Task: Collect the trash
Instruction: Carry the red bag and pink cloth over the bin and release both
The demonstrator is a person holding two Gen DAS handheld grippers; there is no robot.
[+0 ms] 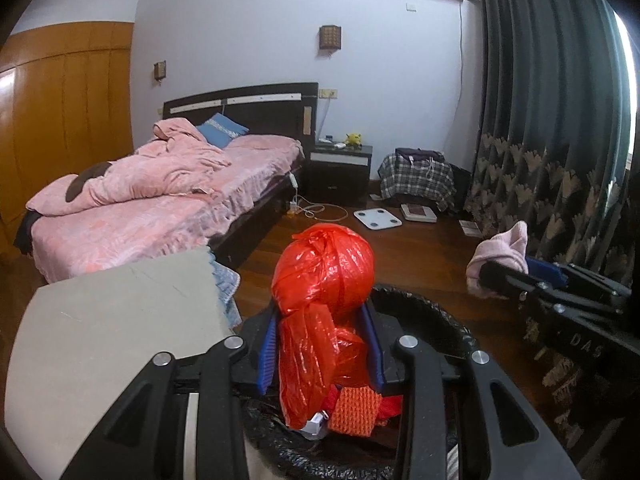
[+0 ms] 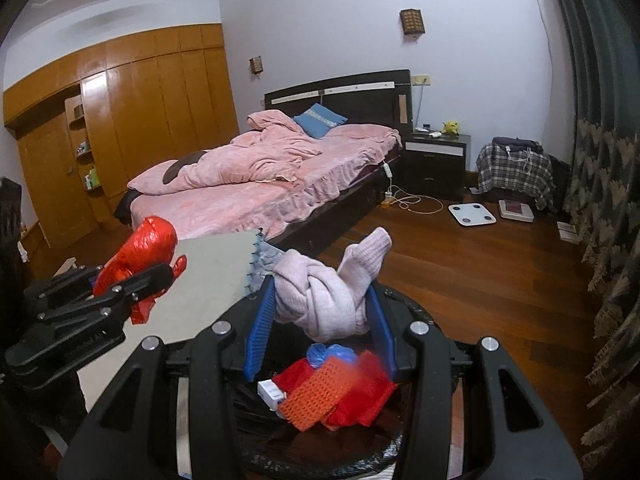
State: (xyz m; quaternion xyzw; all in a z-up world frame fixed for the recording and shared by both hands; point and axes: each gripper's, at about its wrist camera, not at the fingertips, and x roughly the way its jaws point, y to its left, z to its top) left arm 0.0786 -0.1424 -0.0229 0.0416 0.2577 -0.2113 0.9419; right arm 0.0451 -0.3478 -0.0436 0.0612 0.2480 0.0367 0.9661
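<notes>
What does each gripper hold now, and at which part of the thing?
The left gripper holds a knotted red plastic bag by its lower part, below the knot. The right gripper holds a knotted pink cloth across its bunched middle.

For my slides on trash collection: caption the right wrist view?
Right gripper holds a knotted pink cloth above the black-lined bin; left gripper holds a red bag.

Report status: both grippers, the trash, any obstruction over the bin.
Left gripper shut on red bag. Right gripper shut on knotted pink cloth. Both above black-lined bin. Nothing blocking.
</notes>
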